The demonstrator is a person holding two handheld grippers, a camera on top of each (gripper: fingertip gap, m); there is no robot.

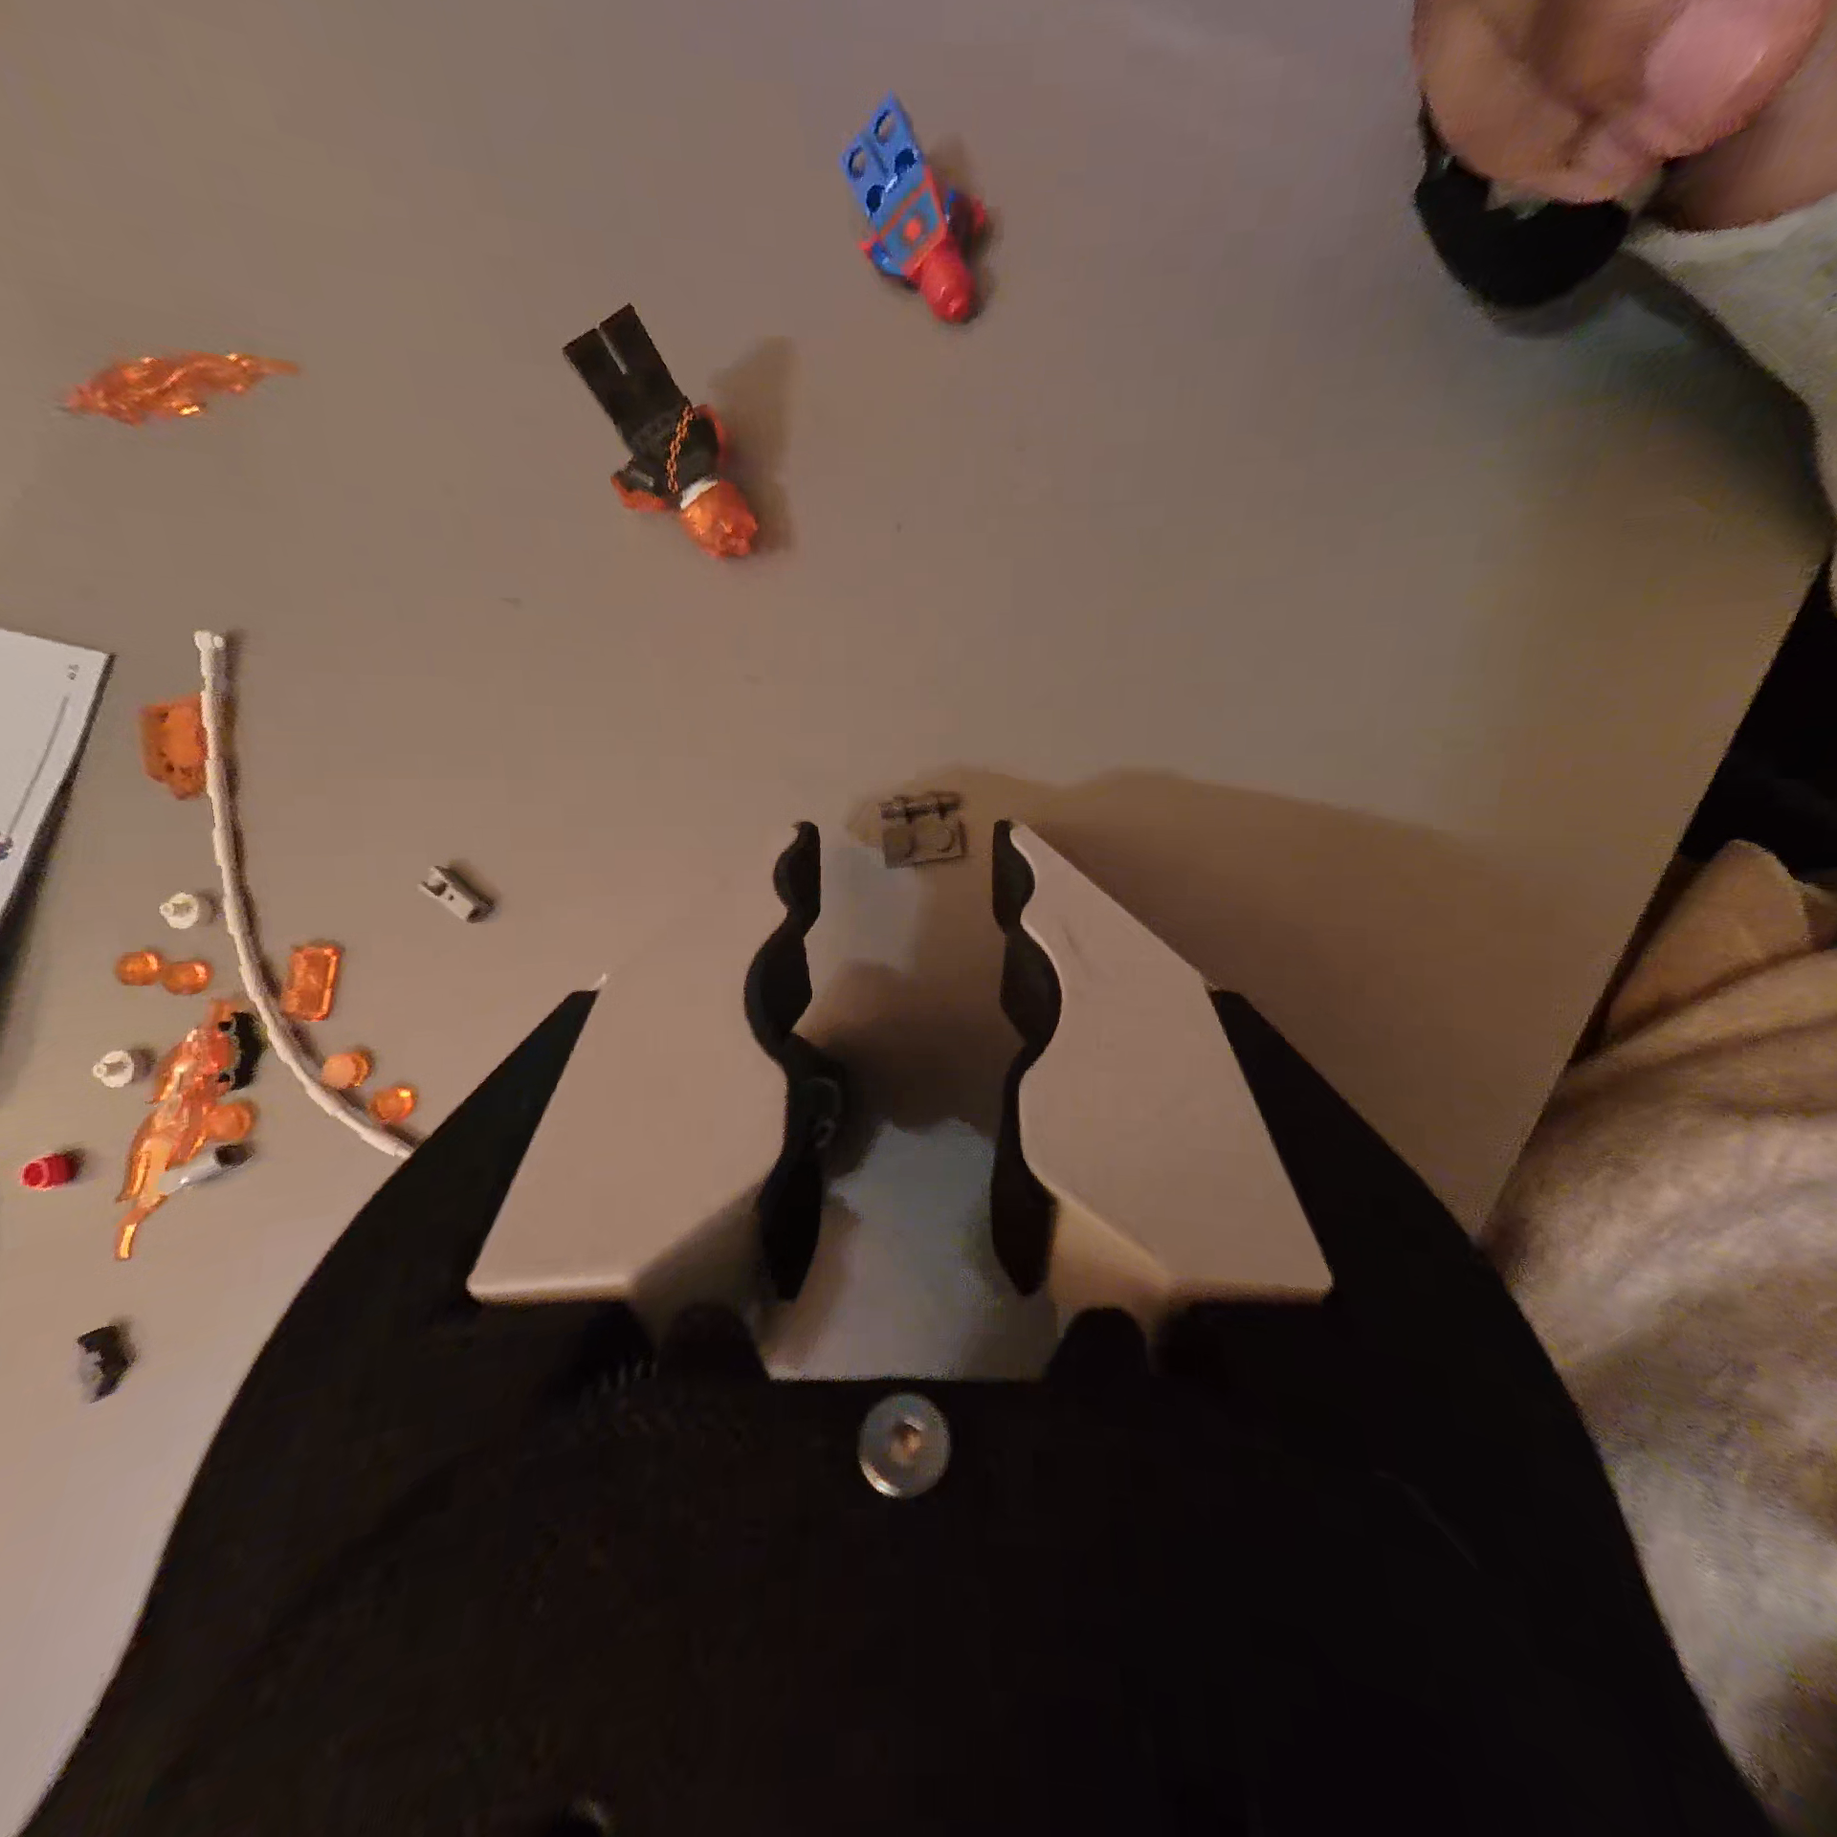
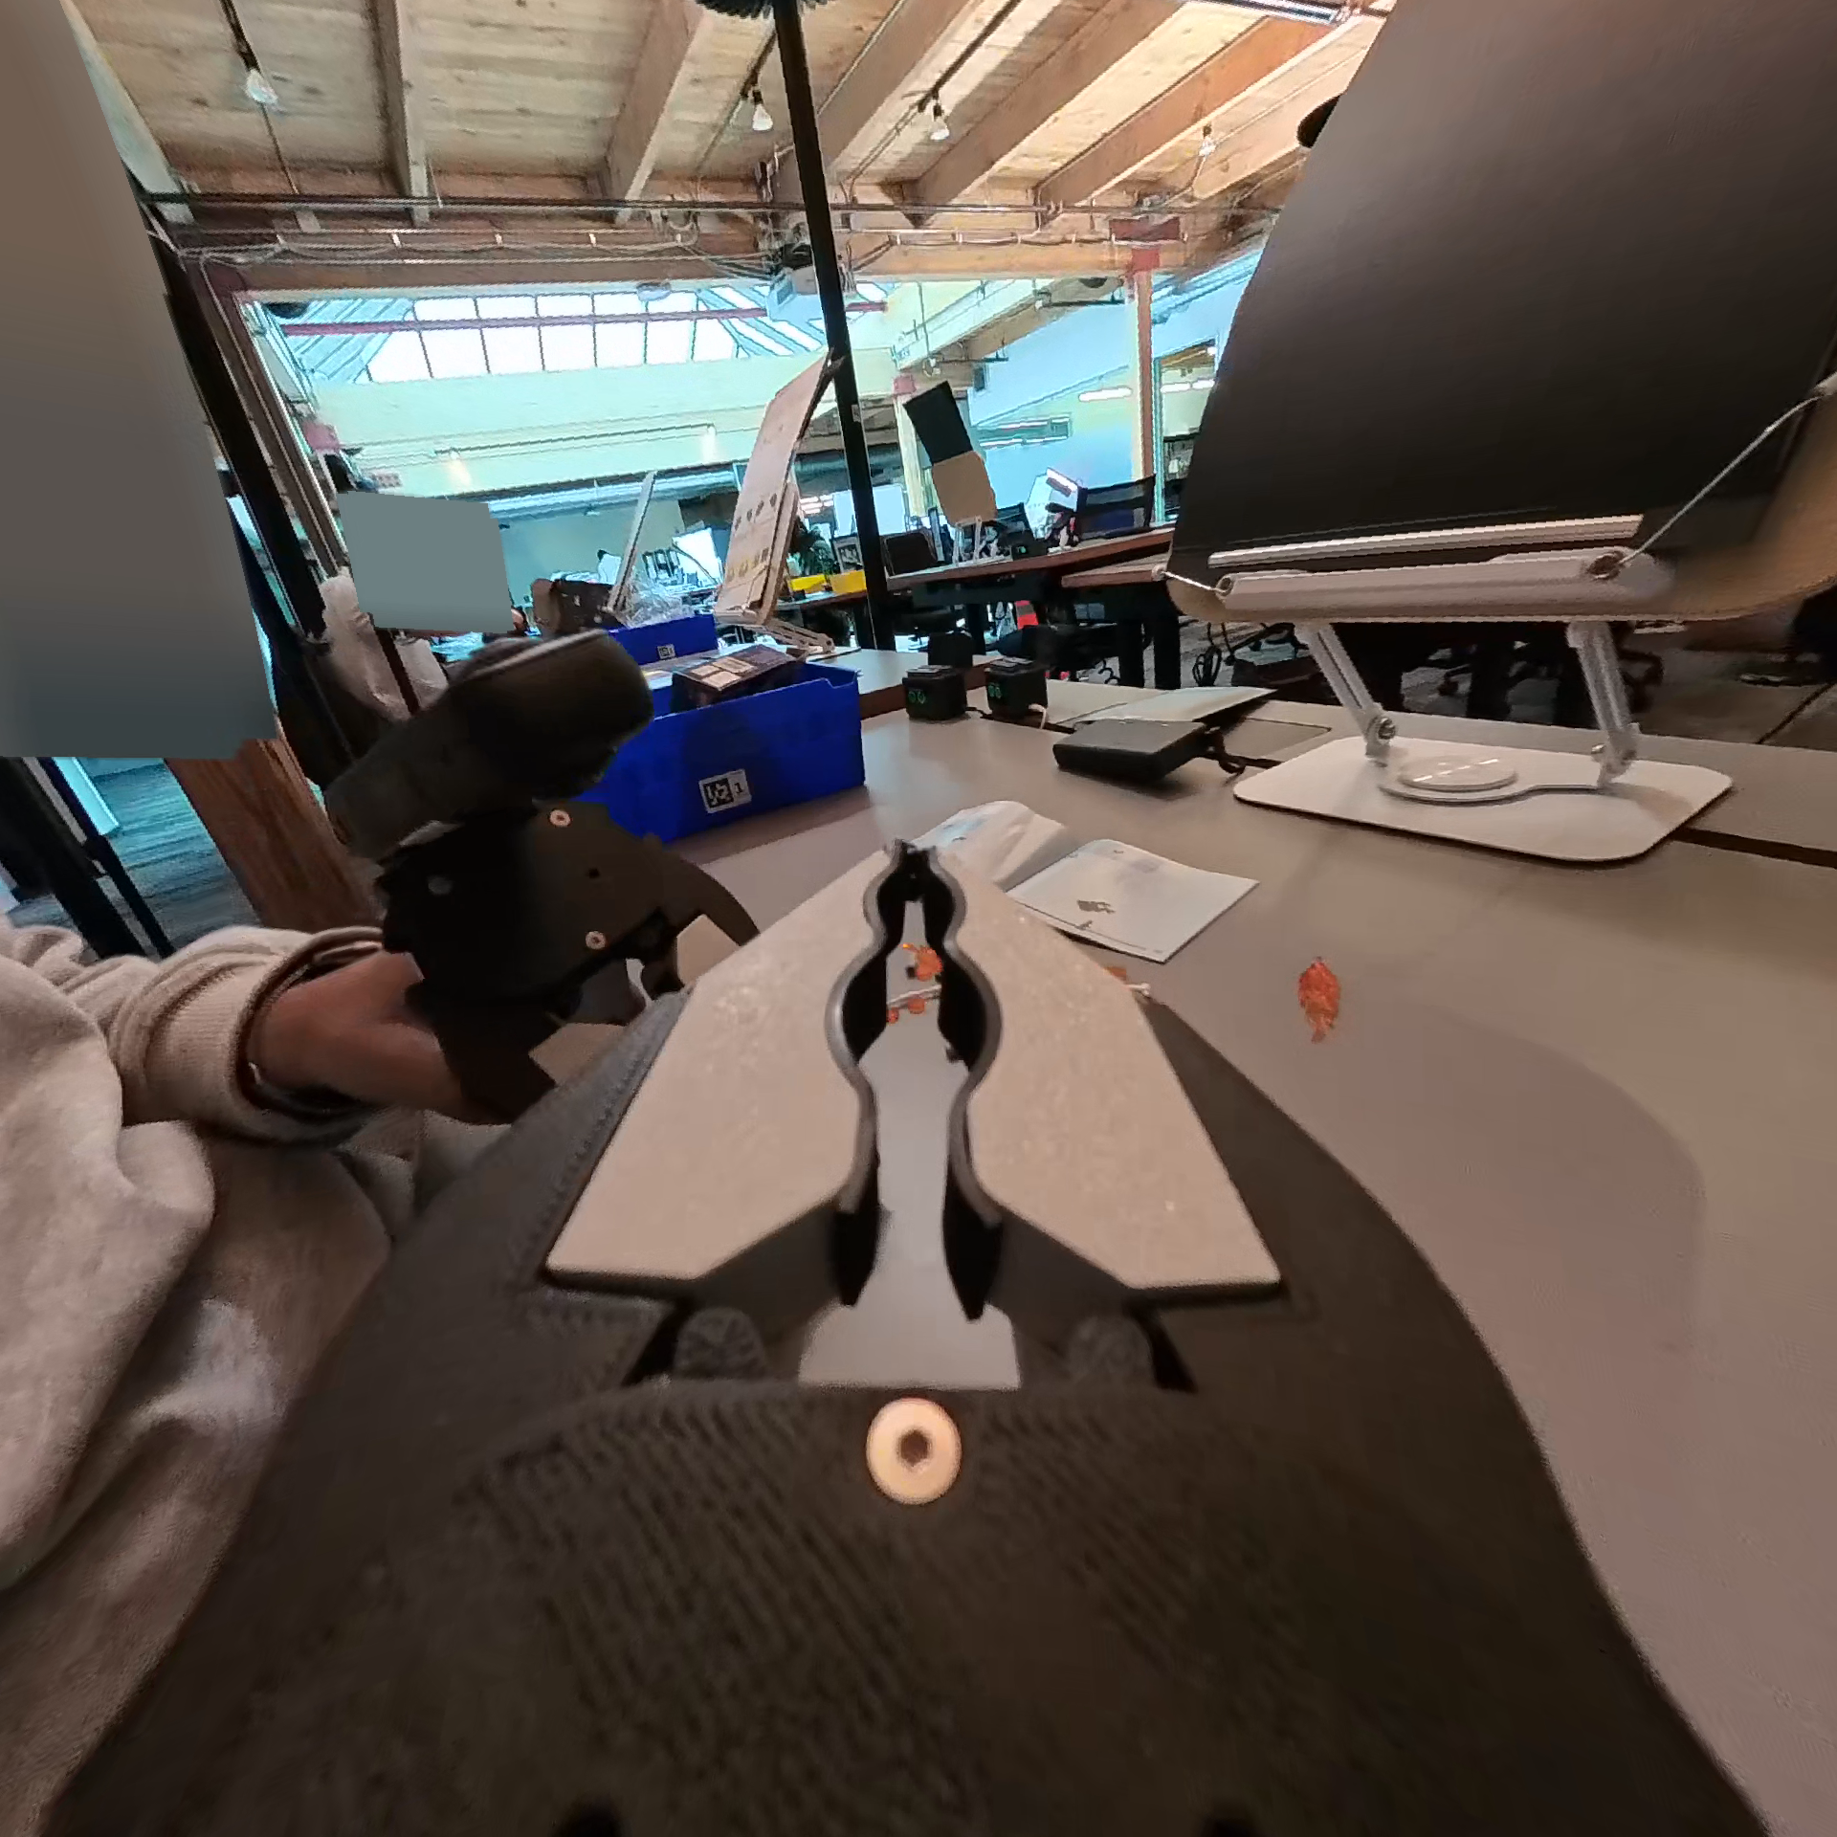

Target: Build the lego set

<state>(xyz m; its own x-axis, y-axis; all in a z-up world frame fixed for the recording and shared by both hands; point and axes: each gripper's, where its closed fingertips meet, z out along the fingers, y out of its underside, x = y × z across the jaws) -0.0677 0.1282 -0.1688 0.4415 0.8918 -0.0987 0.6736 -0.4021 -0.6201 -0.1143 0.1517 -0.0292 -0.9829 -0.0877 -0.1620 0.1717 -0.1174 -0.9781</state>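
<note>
The left wrist view is aimed steeply down, close over the grey table [image 1: 1143,557]. The right wrist view is directed low across it toward the office. The orange flame piece [image 1: 174,386] [image 2: 1318,994] is shared.

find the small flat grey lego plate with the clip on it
In the left wrist view, the small flat grey lego plate lies on the beige table, just beyond the open left tongs, between their tips, untouched.

The bare grey surface [image 1: 1243,557] is open between the black-and-orange minifigure [image 1: 671,447] and the near edge. A small grey hinged plate [image 1: 922,830] lies just beyond the parted fingers [image 1: 1024,984]. Scattered translucent orange pieces [image 1: 199,1074] crowd the left side.
</note>
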